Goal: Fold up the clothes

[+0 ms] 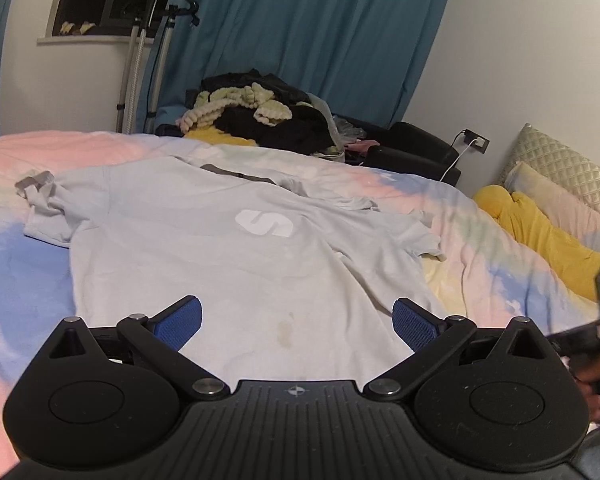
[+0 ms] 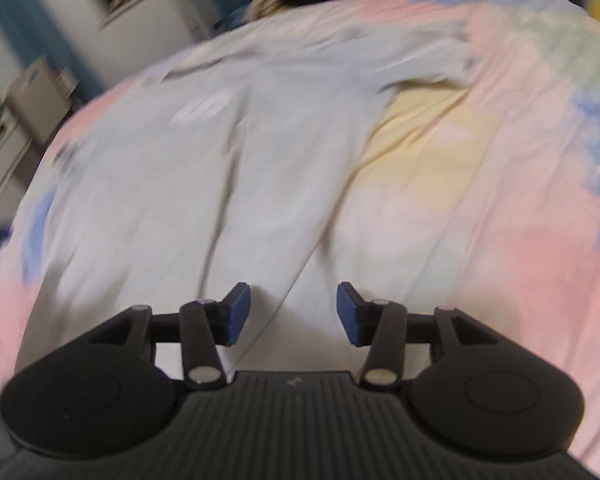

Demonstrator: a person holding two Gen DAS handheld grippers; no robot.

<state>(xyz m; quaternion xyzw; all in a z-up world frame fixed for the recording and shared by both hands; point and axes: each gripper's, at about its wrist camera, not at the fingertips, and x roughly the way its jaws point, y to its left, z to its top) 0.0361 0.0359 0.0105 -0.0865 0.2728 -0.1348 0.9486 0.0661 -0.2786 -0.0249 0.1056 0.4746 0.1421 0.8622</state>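
We see the pale grey T-shirt (image 1: 204, 256) spread flat across the middle of the bed (image 1: 28, 280), ready for folding, while the left gripper (image 1: 296, 322) and right gripper (image 2: 293, 312) hover at its near hem, fingers apart and empty.

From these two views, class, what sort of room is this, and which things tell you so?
Most likely a bedroom. A bed with a pastel cover fills the view, pillows lie at its far end, and a T-shirt is spread on it, with a clothes pile behind.
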